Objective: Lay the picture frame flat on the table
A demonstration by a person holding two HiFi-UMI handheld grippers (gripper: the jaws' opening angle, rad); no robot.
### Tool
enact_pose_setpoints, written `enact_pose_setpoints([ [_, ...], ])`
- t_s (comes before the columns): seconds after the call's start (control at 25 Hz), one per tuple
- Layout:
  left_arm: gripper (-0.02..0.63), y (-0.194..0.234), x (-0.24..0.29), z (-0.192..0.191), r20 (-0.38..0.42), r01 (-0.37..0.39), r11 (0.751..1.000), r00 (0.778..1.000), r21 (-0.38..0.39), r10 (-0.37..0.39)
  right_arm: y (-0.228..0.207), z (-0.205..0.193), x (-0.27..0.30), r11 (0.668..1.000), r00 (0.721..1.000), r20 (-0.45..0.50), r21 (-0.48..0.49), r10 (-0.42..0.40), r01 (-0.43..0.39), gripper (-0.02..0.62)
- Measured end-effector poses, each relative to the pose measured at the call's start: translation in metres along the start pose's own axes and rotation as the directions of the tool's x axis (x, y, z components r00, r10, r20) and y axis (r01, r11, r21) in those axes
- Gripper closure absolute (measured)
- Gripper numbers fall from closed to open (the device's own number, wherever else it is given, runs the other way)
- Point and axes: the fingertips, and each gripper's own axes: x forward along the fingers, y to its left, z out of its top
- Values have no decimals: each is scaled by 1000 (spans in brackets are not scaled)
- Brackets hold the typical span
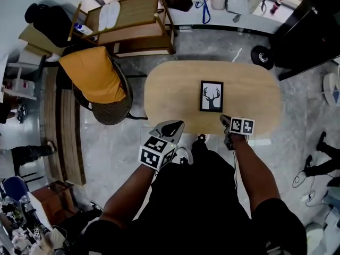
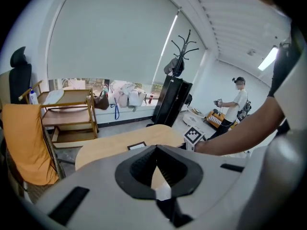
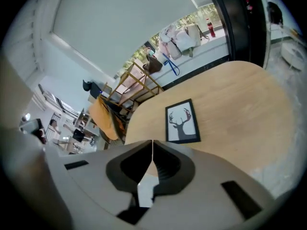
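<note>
Near the middle of the pale oval wooden table [image 1: 255,94] lies the black-edged picture frame with a deer silhouette [image 1: 211,96], flat on its back, its long sides running away from me. Bare wood lies open on every side of it, widest toward the table's right end, so its edges are all free.

Both my tools hang at the table's near rim, apart from the frame. My left gripper [image 1: 172,125] is clenched with nothing between its jaws, the tips meeting in its own view. My right gripper [image 1: 226,121] is closed and empty too, just short of the frame's near right corner.

To the table's left stands a dark wicker chair draped with an orange cloth [image 1: 98,76]; it sits close against the rim, though I cannot tell whether it touches. Beyond that is a wooden two-shelf trolley [image 1: 133,20]. Past the far right end I see a small black wheel [image 1: 262,56] on the grey stone floor [image 1: 297,121], and a tall black cabinet [image 1: 311,25] behind it.
</note>
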Motion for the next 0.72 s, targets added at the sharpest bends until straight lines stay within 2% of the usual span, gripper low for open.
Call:
enact_pose_setpoints([
  [0.12,606,-16,-23,-6,16,26,999,1000,23,-27,52,-11,-40,994,992,70,11,107,-108,594],
  [0.28,606,-32,-56,-19,57,38,999,998,28,-39,118,-27,-90,976,963,158,-66,217,-209,594],
  [0.4,606,-47,-78,-28,86,62,997,994,36,-65,164,-40,-127,961,944,211,-159,255,-225,594],
  [0.52,606,-62,-95,-34,112,89,994,989,64,-96,201,-53,-163,949,927,261,-239,268,-207,595],
  [0.72,606,-83,-118,-41,147,136,986,978,96,-149,238,-70,-210,940,899,347,-300,267,-163,595],
])
